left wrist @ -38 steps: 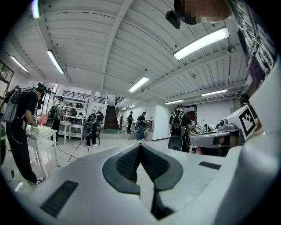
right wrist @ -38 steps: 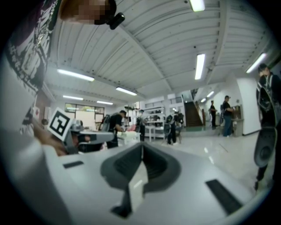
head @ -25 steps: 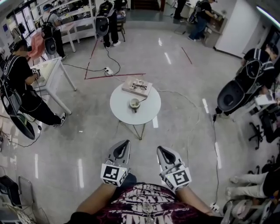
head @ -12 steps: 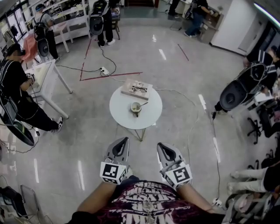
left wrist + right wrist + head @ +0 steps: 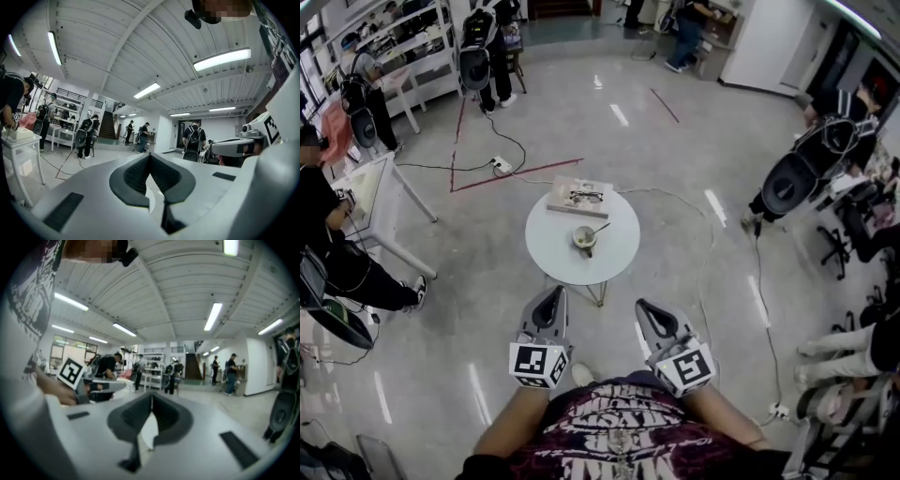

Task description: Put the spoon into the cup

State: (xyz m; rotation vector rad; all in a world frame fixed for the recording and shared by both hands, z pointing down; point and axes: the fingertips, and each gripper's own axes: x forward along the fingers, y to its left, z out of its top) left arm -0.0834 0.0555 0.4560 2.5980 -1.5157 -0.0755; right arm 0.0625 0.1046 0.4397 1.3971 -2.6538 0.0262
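The left gripper (image 5: 552, 294) is closed and holds nothing. Well ahead, between both grippers' lines, the cup (image 5: 584, 237) stands on the round desk (image 5: 551, 261), with the spoon (image 5: 599, 228) touching its right rim. The right gripper (image 5: 645, 307) is likewise closed and empty.

Head view: high above the person's torso, facing forward and steeply down, with the left gripper (image 5: 552, 293) and right gripper (image 5: 643, 307) near at the bottom edge and the table (image 5: 551, 255) farther ahead on the floor. Left gripper view: low, close behind its own jaws, facing level across the room toward the stairs (image 5: 107, 126), with the ceiling (image 5: 140, 42) filling the upper half and the right gripper at its right edge. Right gripper view: likewise low and close behind its jaws, facing the same stairs and the shelves (image 5: 152, 367), with the left gripper at its left edge.
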